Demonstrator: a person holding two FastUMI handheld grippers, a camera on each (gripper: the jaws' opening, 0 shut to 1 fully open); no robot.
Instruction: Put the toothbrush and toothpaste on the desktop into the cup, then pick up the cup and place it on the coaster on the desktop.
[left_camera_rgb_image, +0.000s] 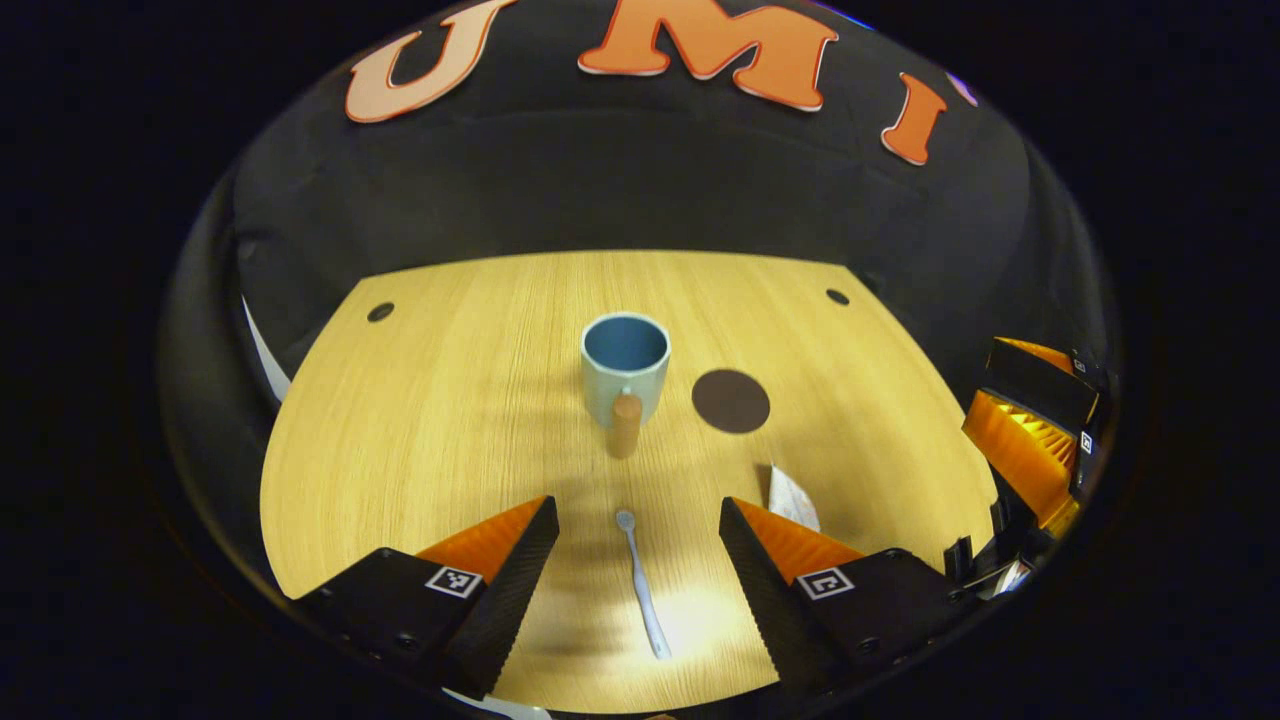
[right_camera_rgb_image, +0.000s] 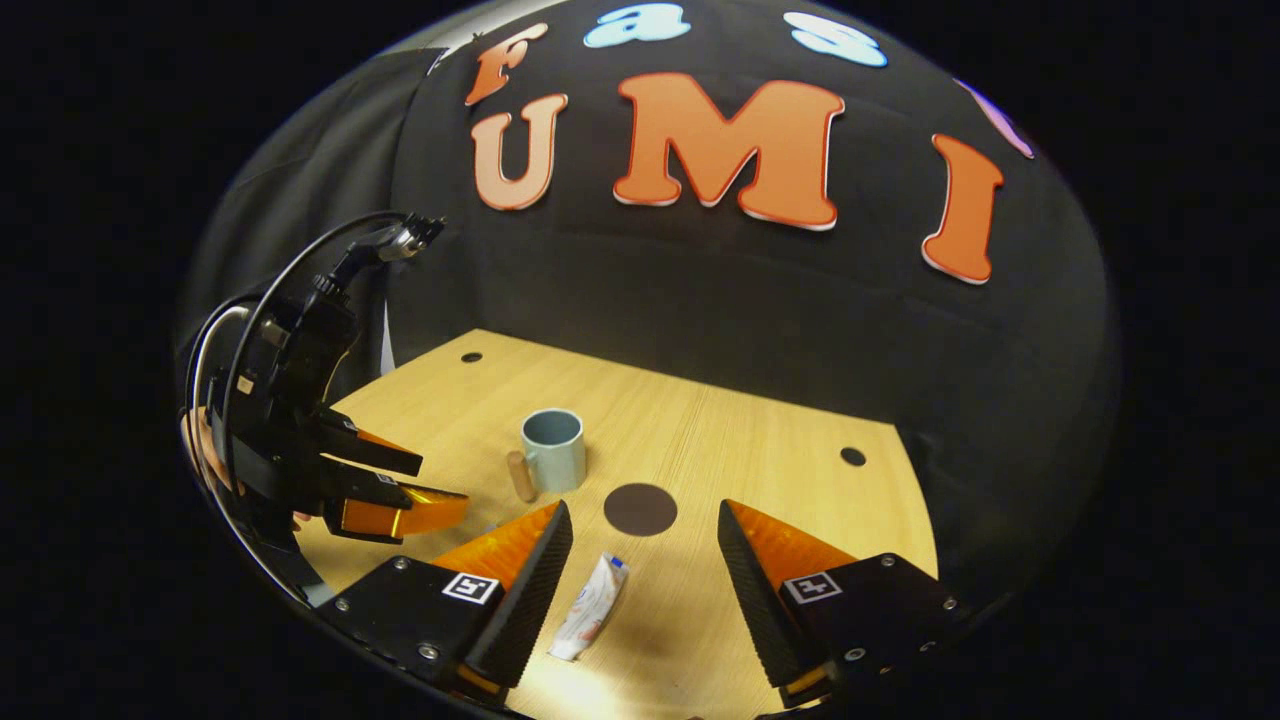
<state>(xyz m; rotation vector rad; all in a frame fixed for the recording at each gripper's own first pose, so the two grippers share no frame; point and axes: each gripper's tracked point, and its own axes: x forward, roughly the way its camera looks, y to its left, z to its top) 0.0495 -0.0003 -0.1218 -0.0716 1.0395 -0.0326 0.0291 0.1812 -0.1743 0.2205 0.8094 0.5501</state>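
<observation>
A pale cup (left_camera_rgb_image: 625, 372) with a blue inside and a wooden handle stands upright mid-table; it is also seen in the right gripper view as the cup (right_camera_rgb_image: 553, 449). A dark round coaster (left_camera_rgb_image: 731, 401) lies just right of it, and the coaster (right_camera_rgb_image: 640, 508) sits ahead of the right gripper. The white toothbrush (left_camera_rgb_image: 641, 582) lies flat between the fingers of my open left gripper (left_camera_rgb_image: 638, 515). The white toothpaste tube (right_camera_rgb_image: 592, 607) lies flat between the fingers of my open right gripper (right_camera_rgb_image: 645, 520); its end (left_camera_rgb_image: 792, 498) peeks past the left gripper's finger.
The wooden table (left_camera_rgb_image: 450, 400) has a small dark hole near each far corner. The right gripper (left_camera_rgb_image: 1035, 440) shows at the right edge of the left gripper view. The left gripper with its cables (right_camera_rgb_image: 320, 450) stands at the left of the right gripper view.
</observation>
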